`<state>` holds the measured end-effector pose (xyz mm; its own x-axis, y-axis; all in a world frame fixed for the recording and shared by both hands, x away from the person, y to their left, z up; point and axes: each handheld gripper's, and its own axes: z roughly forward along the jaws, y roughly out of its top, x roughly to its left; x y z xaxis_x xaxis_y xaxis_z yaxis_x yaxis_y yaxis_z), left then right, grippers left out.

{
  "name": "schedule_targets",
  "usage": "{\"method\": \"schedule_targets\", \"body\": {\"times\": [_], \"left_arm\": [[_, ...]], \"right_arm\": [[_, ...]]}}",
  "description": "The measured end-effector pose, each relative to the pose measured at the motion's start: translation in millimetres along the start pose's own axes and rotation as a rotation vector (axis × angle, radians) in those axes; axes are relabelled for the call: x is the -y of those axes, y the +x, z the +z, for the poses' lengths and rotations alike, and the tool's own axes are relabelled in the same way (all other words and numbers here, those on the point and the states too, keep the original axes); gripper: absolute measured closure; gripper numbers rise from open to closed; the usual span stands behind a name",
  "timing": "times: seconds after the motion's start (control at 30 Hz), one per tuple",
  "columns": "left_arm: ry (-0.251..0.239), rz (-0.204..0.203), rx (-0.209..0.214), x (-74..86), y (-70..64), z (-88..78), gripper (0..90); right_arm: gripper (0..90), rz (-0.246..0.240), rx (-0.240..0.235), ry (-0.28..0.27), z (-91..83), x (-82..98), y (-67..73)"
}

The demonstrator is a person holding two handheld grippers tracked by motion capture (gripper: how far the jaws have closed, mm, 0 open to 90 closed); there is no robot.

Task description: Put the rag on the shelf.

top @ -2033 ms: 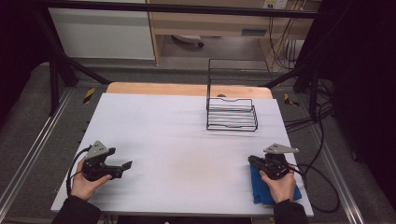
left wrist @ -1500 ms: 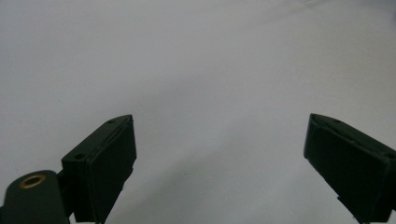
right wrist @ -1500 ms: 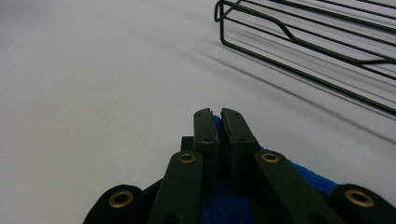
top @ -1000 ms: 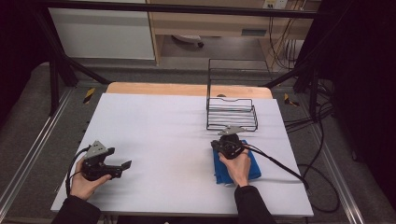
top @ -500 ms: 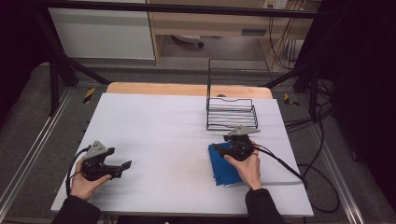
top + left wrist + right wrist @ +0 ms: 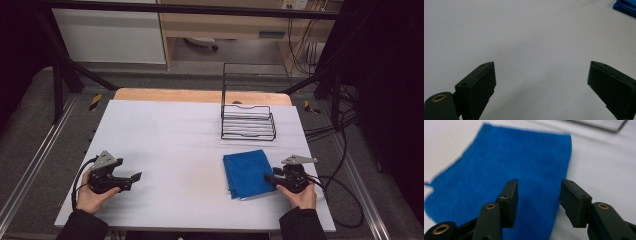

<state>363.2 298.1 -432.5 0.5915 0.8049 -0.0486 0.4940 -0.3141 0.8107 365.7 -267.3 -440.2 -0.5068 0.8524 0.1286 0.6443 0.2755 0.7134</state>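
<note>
Lying flat: blue cloth (image 6: 247, 172), folded, on the white table (image 6: 175, 135), just in front of the wire rack (image 6: 248, 122)
Right gripper: right gripper (image 6: 537, 195) at the cloth's right edge, jaws parted, nothing between them, cloth beneath the gap
Left gripper: left gripper (image 6: 541, 82) well to the cloth's left, jaws spread wide over bare table
Hands: each hand wraps its gripper, dark sleeves at the near edge
</note>
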Motion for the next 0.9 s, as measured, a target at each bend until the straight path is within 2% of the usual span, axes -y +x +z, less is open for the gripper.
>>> {"method": "schedule_targets", "body": {"times": [0.13, 0.17, 0.43, 0.5, 0.6, 0.7, 0.8, 0.9], "left_arm": [[-0.001, 0.004, -0.001, -0.5, -1.3, -0.3, 8.1], [-0.001, 0.005, 0.001, -0.8, -1.8, 0.0, 8.1], [0.003, 0.004, 0.004, -0.2, -2.3, 1.4, 8.3], [0.002, 0.006, 0.004, 0.0, -2.6, 1.0, 8.3], [0.000, 0.007, 0.005, 0.0, -2.6, 0.3, 8.3], [0.003, 0.007, 0.006, 0.7, -2.1, 0.2, 8.3], [0.002, 0.005, 0.005, 0.9, -1.8, -0.2, 8.4], [-0.002, 0.002, 0.004, 0.9, -1.4, -0.8, 8.4]], "right_arm": [[55.1, 0.012, 0.002, 0.009, -5.0, 8.4, -1.4], [58.3, 0.029, 0.006, 0.031, -5.3, 12.5, -2.0], [69.0, 0.077, -0.016, 0.056, -3.8, 14.1, -1.7], [75.7, 0.122, -0.024, 0.067, -4.3, 13.6, -0.2], [83.0, 0.132, -0.016, 0.079, -5.9, 11.6, 2.6], [85.2, 0.122, 0.009, 0.084, -8.4, 9.0, 6.7], [85.5, 0.134, 0.018, 0.085, -11.1, 7.2, 8.9], [85.6, 0.173, 0.030, 0.077, -17.9, 5.2, 13.2]]}}
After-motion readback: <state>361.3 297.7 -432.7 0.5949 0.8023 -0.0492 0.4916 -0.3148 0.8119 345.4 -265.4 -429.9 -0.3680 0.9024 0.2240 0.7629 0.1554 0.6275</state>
